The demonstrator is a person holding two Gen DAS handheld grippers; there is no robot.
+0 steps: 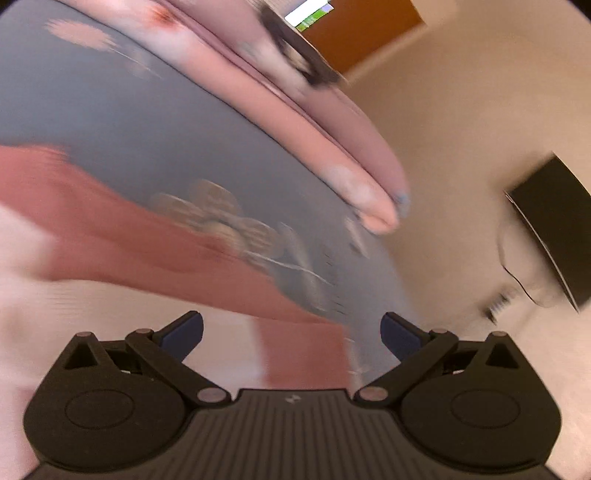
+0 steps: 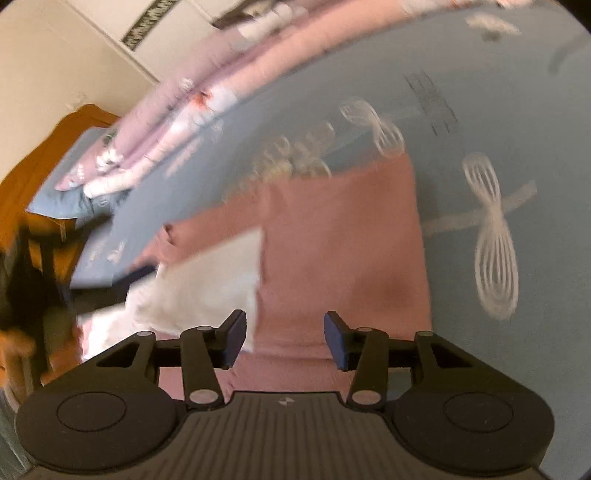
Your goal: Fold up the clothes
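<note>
Left wrist view, blurred: the left gripper (image 1: 291,332) stands wide, nothing between its jaws. Before it, at lower left and centre, lies the pink garment (image 1: 122,236) on the grey-blue sheet (image 1: 147,122). A rolled pink blanket (image 1: 295,122) crosses the upper part. Right wrist view: the right gripper (image 2: 284,339) is about half apart and pinches nothing, just over the pink garment (image 2: 343,236); a white cloth (image 2: 207,280) lies left of it.

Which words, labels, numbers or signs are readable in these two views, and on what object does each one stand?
None can be read.
Dark print on the blue-grey bed cover: too blurred to read.
Dark patterned strip on the wall: too blurred to read.
Small embossed mark on the right gripper: a symbol, not letters.
</note>
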